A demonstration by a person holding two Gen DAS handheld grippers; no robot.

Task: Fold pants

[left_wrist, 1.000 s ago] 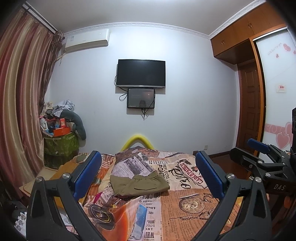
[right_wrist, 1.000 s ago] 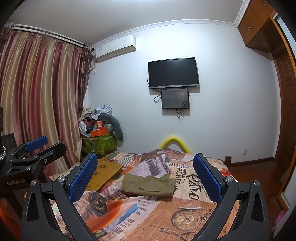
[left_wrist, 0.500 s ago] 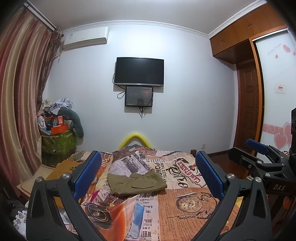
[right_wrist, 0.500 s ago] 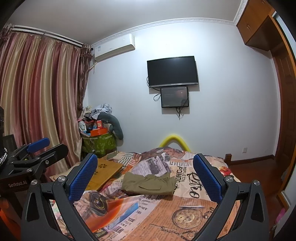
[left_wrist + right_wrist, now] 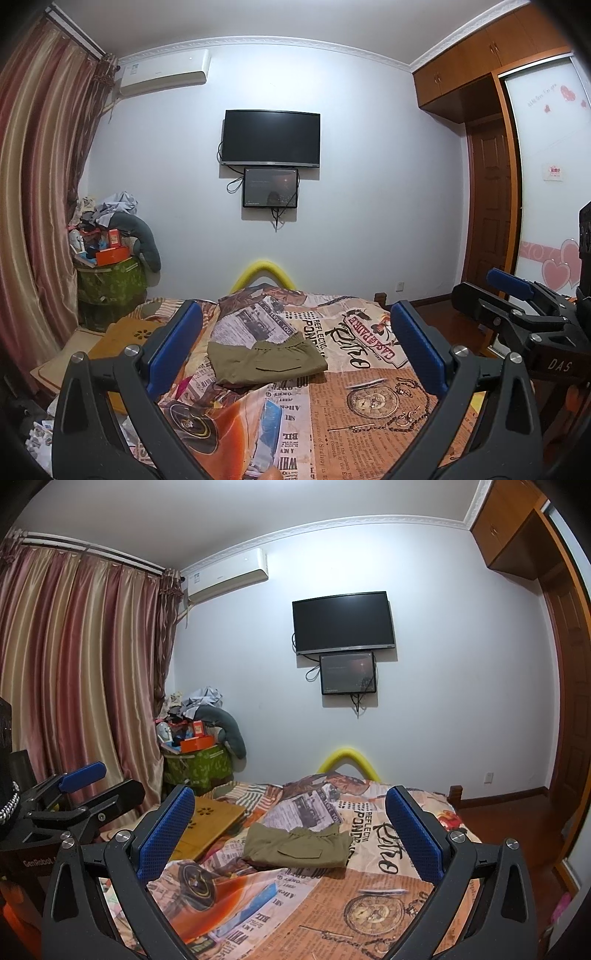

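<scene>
Left gripper [image 5: 295, 343] jaws spread wide, nothing between – raised above near end of bed [image 5: 369, 424]
Right gripper [image 5: 290, 829] likewise agape, empty, beside it on right
Pants [image 5: 266, 360] – olive, folded into compact rectangle, flat on newspaper-print bedspread, mid-bed, well apart from both
2 dark screens on far wall: TV [image 5: 270, 138], smaller monitor [image 5: 270, 187] beneath

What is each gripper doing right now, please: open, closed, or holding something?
Left gripper: open, holding nothing, raised above the bed.
Right gripper: open, holding nothing; the pants lie untouched on the bed.
</scene>
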